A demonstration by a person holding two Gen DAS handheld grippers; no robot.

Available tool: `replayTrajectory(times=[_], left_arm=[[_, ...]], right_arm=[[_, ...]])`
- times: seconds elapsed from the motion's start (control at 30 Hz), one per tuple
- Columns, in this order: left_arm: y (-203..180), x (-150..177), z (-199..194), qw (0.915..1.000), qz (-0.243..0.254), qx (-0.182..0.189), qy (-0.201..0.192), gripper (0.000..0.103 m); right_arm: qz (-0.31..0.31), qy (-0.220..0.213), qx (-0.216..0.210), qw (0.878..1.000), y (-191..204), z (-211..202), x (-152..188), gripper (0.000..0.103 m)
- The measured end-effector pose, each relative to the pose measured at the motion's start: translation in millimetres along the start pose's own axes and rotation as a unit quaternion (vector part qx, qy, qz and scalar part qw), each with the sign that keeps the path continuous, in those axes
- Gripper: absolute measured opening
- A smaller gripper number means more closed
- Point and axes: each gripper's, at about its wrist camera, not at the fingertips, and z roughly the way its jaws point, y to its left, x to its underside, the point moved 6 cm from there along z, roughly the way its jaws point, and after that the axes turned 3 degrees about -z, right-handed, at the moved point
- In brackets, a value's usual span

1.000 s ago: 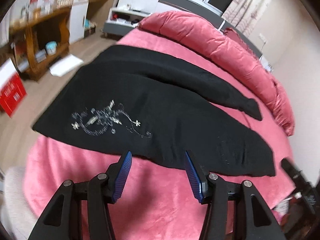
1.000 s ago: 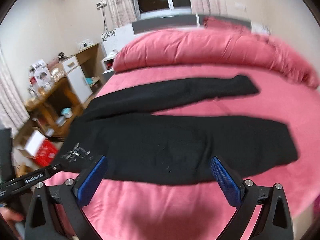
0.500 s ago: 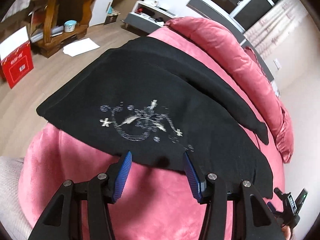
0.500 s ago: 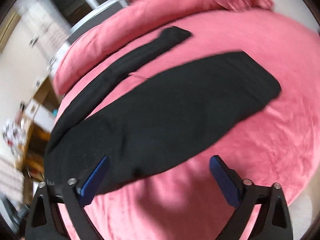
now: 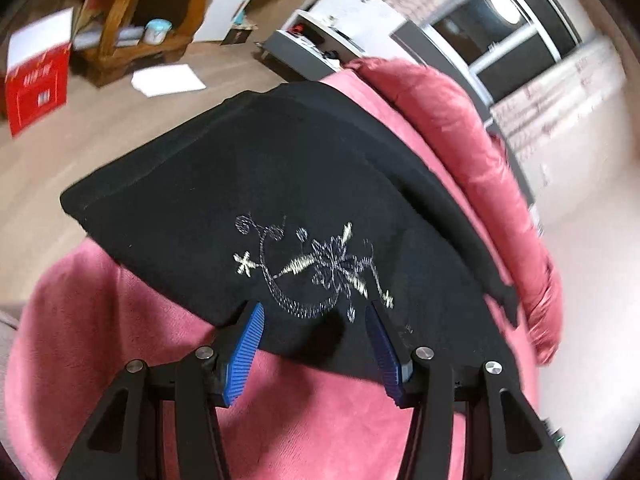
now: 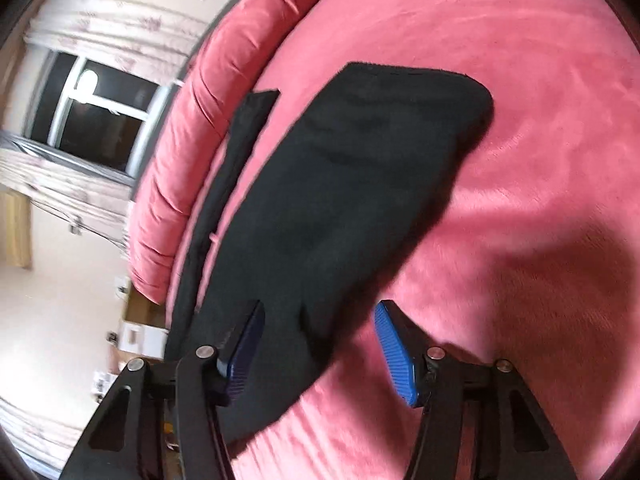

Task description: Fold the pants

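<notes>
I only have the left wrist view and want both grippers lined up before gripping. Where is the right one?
Observer: The right gripper straddles the near edge of the pants, partway along the near leg. Its jaws are closing, with the pads not yet pressing.
Operator: Is that leg's hem lying flat?
Observer: Yes, the hem lies flat on the blanket.

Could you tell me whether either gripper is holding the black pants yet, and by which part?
Nothing is held yet. The left gripper straddles the pants' near edge, open; the right gripper's jaws are closing around a leg's edge.
</notes>
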Motion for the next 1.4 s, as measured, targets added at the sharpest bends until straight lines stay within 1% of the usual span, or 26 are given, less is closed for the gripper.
replayTrajectory(times=[0.03, 0.1, 0.13, 0.3, 0.33, 0.4, 0.47, 0.5, 0.57, 0.6, 0.63, 0.7, 0.73, 0.77, 0.8, 0.83, 0.87, 1.0, 1.17, 1.2, 1.23, 1.27, 1.3, 1.33, 1.37, 1.4], left_arm=[[1.8, -1.3, 0.5, 1.0, -0.006, 0.006, -0.001, 0.053], [5.3, -4.3, 1.3, 0.9997, -0.019, 0.016, -0.007, 0.053], [6.4, -5.0, 1.3, 0.9996, -0.02, 0.019, -0.01, 0.053], [11.7, -9.5, 5.5, 0.9993, -0.021, 0.019, -0.024, 0.046], [15.2, -10.3, 6.0, 0.9991, -0.028, 0.019, -0.026, 0.043], [19.0, -14.0, 9.3, 0.9983, -0.043, 0.027, -0.028, 0.039], [24.1, -17.6, 12.2, 0.9976, -0.056, 0.029, -0.029, 0.031], [25.6, -18.3, 13.3, 0.9975, -0.058, 0.028, -0.029, 0.029], [28.9, -17.7, 12.8, 0.9977, -0.063, 0.013, -0.022, 0.018], [29.7, -16.9, 8.5, 0.9973, -0.069, 0.01, -0.02, 0.018], [29.1, -15.7, 1.7, 0.997, -0.073, 0.009, -0.025, 0.018], [27.4, -14.2, -19.4, 0.9966, -0.053, -0.023, -0.059, 0.026], [29.8, -13.6, -25.5, 0.9955, -0.056, -0.036, -0.068, 0.035], [33.8, -11.9, -28.6, 0.9948, -0.068, -0.037, -0.065, 0.044], [38.3, -9.4, -29.0, 0.9941, -0.085, -0.035, -0.057, 0.047], [43.0, -7.5, -28.9, 0.9928, -0.103, -0.033, -0.052, 0.048], [46.7, -5.9, -28.8, 0.9916, -0.113, -0.032, -0.056, 0.048], [42.7, -9.4, -14.9, 0.9952, -0.079, -0.037, -0.045, 0.053], [49.8, -22.7, -0.5, 0.9935, -0.096, -0.018, -0.059, 0.054], [50.0, -23.4, 0.4, 0.9931, -0.099, -0.018, -0.059, 0.052], [49.5, -24.4, 1.4, 0.993, -0.102, -0.023, -0.056, 0.047], [49.1, -24.9, 2.4, 0.9933, -0.096, -0.042, -0.048, 0.032], [48.2, -25.5, 2.6, 0.9934, -0.091, -0.055, -0.042, 0.022], [47.4, -26.4, 2.2, 0.9941, -0.086, -0.057, -0.035, 0.015], [46.3, -27.2, -0.2, 0.9945, -0.089, -0.046, -0.031, 0.009], [46.2, -28.5, -2.3, 0.9943, -0.093, -0.042, -0.029, 0.008]], right_arm=[[-0.006, -0.003, -0.006, 1.0, 2.4, 1.1, -1.0, 0.059], [-0.033, -0.009, -0.014, 0.999, 9.8, 5.4, -3.9, 0.055], [-0.046, -0.011, -0.018, 0.999, 13.7, 8.6, -4.8, 0.05], [-0.057, -0.012, -0.012, 0.998, 8.6, 23.9, -9.7, 0.034], [-0.059, -0.015, -0.013, 0.998, -1.3, 17.3, -9.8, 0.031], [-0.066, -0.02, -0.014, 0.998, -4.3, 17.8, -8.6, 0.028], [-0.076, -0.021, -0.013, 0.997, -8.4, 16.6, -9.3, 0.021], [-0.08, -0.022, -0.01, 0.997, -8.8, 16.9, -8.9, 0.02], [-0.079, -0.023, -0.008, 0.997, -10.1, 17.5, -10.3, 0.018], [-0.075, -0.025, -0.01, 0.997, -10.1, 16.8, -10.6, 0.018], [-0.071, -0.025, -0.013, 0.997, -10.5, 15.8, -10.8, 0.018], [-0.066, -0.026, -0.02, 0.997, -13.3, 13.9, -10.4, 0.018], [-0.066, -0.027, -0.021, 0.997, -14.1, 13.3, -10.2, 0.018], [-0.068, -0.028, -0.021, 0.997, -13.9, 12.8, -9.6, 0.018], [-0.071, -0.029, -0.018, 0.997, -13.5, 12.8, -9.3, 0.018], [-0.074, -0.03, -0.018, 0.997, -12.9, 12.5, -8.5, 0.019], [-0.076, -0.031, -0.019, 0.996, -12.9, 11.6, -8.1, 0.02], [-0.076, -0.032, -0.02, 0.996, -14.4, 10.9, -7.4, 0.02], [-0.072, -0.034, -0.026, 0.997, -14.8, 12.6, -9.0, 0.019], [-0.07, -0.032, -0.023, 0.997, -15.5, 14.0, -10.9, 0.017], [-0.069, -0.029, -0.019, 0.997, -15.5, 15.1, -12.8, 0.014], [-0.066, -0.027, -0.017, 0.997, -15.5, 15.4, -15.6, 0.013], [-0.061, -0.026, -0.017, 0.998, -15.2, 15.5, -17.8, 0.011], [-0.054, -0.027, -0.015, 0.998, -14.6, 14.5, -21.7, 0.01], [-0.051, -0.029, -0.011, 0.998, -12.7, 13.0, -25.2, 0.009], [-0.05, -0.031, -0.009, 0.998, -11.0, 11.5, -27.7, 0.009]])
